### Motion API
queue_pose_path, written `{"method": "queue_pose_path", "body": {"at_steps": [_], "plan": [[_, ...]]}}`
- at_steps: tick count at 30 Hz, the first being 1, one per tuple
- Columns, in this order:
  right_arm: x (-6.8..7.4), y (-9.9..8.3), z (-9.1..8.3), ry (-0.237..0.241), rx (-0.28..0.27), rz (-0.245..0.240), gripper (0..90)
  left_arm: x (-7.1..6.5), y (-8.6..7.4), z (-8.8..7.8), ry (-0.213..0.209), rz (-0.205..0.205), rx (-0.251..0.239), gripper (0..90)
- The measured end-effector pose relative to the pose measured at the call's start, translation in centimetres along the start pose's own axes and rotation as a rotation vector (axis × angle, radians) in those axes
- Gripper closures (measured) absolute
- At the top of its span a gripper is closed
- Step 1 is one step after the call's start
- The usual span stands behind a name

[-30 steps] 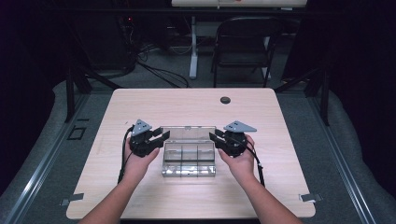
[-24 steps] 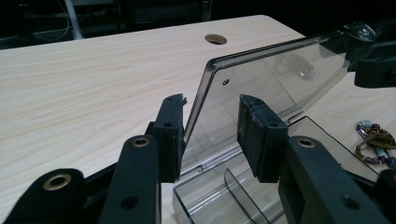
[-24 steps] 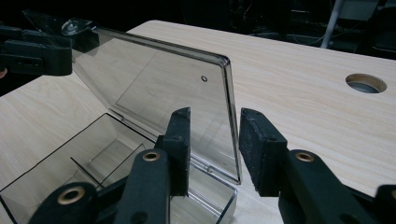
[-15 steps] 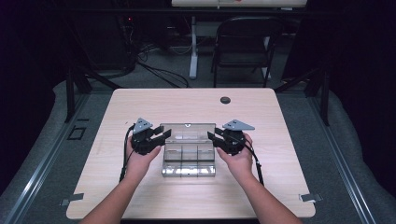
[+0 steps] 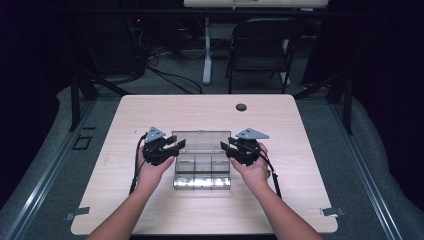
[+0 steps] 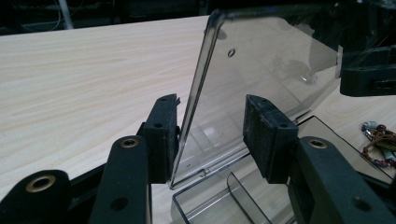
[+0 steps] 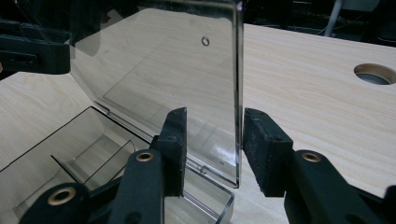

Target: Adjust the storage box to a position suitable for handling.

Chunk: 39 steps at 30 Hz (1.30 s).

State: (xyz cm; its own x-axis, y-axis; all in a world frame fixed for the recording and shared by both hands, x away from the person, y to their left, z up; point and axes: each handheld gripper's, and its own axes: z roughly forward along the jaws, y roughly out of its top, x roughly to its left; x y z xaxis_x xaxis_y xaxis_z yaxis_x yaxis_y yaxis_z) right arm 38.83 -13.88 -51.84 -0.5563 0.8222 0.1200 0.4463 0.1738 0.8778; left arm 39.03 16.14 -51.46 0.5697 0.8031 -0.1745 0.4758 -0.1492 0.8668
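Black left gripper (image 5: 175,145), right gripper (image 5: 226,147); grey triangular top plates, brass-ringed holes, black cables; bare forearms.

2 tools (image 5: 176,145) (image 5: 225,148) flank the clear box's (image 5: 202,172) raised lid (image 5: 201,141).

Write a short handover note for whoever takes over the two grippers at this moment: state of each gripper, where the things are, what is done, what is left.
Left gripper: jaws have just been opening; the lid's left edge stands between them, unclamped.
Right gripper: likewise released, astride the right edge.
Clear compartment box sits mid-table, lid raised upright.
Done: box opened.
Left: probably draw both grippers away; small items lie in a compartment.
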Motion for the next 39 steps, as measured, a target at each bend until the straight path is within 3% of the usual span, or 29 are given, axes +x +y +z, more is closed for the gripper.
{"method": "queue_pose_path", "body": {"at_steps": [11,32,39], "plan": [[-0.2,-0.1,0.5,0.0,0.003,0.004,60.7,0.4,-0.4,0.5,0.006,-0.007,0.017,58.6],[-0.4,-0.1,1.2,-0.023,0.006,-0.026,64.5,0.6,-0.5,1.1,0.042,0.027,0.007,64.3],[-0.6,-0.1,1.4,-0.012,0.001,-0.025,65.0,0.8,-0.5,1.3,0.033,0.006,0.007,64.6]]}}
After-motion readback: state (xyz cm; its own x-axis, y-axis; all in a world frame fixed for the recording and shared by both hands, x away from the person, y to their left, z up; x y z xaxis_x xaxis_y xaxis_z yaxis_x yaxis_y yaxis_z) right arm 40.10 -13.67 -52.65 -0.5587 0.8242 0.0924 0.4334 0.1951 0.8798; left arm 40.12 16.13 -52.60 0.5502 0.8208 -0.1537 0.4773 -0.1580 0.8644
